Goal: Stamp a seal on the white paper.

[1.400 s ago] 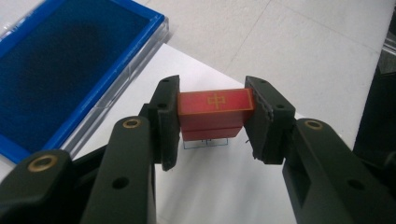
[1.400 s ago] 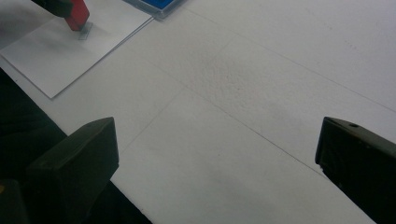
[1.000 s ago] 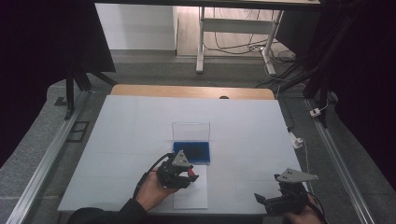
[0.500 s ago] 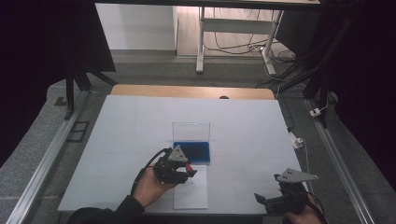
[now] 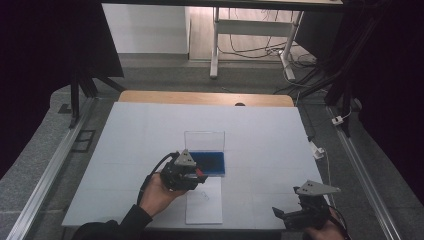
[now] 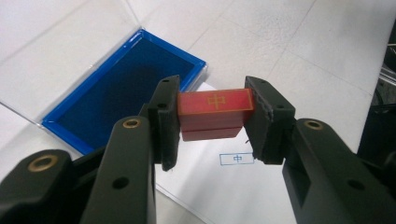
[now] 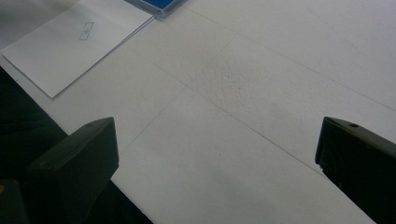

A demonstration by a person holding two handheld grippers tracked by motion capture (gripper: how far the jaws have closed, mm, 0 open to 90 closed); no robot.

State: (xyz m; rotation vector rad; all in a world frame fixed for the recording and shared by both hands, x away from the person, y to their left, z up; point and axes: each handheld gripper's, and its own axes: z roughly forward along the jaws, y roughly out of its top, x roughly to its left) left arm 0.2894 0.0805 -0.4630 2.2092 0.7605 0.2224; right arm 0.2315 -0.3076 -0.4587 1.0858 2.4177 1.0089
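Observation:
My left gripper (image 6: 215,114) is shut on a red block (image 6: 215,108) with a gold character on its top face. It hovers over a white paper sheet (image 6: 243,191) that bears a small printed box (image 6: 237,158). Just beyond lies a shallow blue tray (image 6: 121,91), bare inside. In the high view the left gripper (image 5: 199,175) sits at the tray's (image 5: 210,163) near left corner, and the tray's clear lid (image 5: 204,141) stands up behind it. My right gripper (image 5: 280,214) rests at the table's front right, open, its jaws wide apart over bare tabletop (image 7: 215,154).
The white table (image 5: 125,150) ends in a wooden strip (image 5: 200,97) at the back, with metal rails (image 5: 55,165) along both sides. The paper sheet (image 7: 70,46) and the tray's corner (image 7: 159,5) lie far left of the right gripper.
The left gripper has shifted a little to the left with the red block still in it. The right gripper has stayed where it was.

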